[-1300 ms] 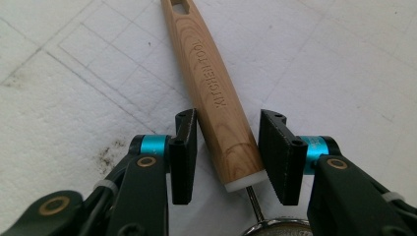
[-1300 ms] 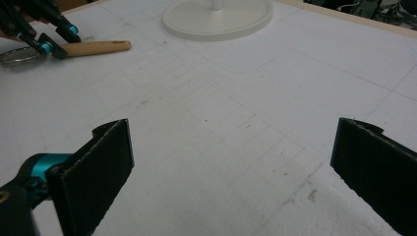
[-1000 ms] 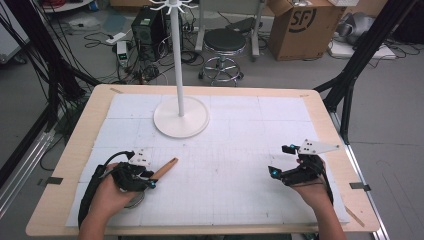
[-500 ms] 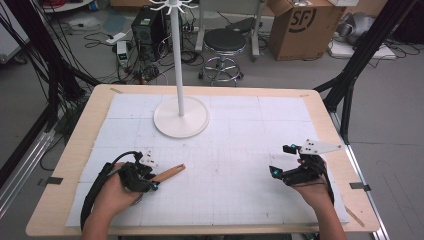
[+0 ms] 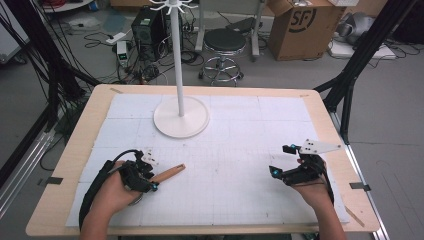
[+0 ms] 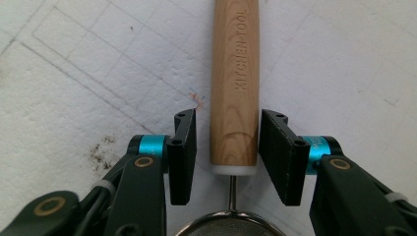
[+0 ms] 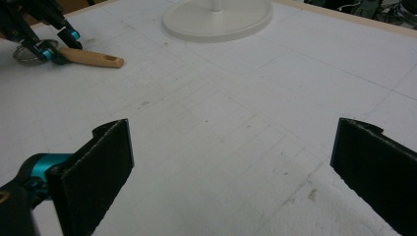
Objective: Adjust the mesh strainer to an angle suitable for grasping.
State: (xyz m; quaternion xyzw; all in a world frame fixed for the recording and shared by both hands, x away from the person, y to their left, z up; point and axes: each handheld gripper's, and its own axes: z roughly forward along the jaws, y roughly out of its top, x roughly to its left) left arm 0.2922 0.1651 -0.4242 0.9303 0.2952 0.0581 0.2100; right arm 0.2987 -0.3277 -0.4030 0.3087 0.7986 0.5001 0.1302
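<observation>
And the left gripper (image 6: 226, 147) has just been opening — its jaws now stand a little apart on either side of the wooden handle of the small metal strainer (image 6: 234, 73), with gaps on both sides, pads off the wood. A second ago that handle pointed more steeply up the white gridded desk mat (image 5: 240, 165); now the strainer lies flatter on the desk. Reads like a release. The right gripper (image 7: 231, 167) hovers wide open, well apart from the white round-based stand (image 5: 180, 116).
</observation>
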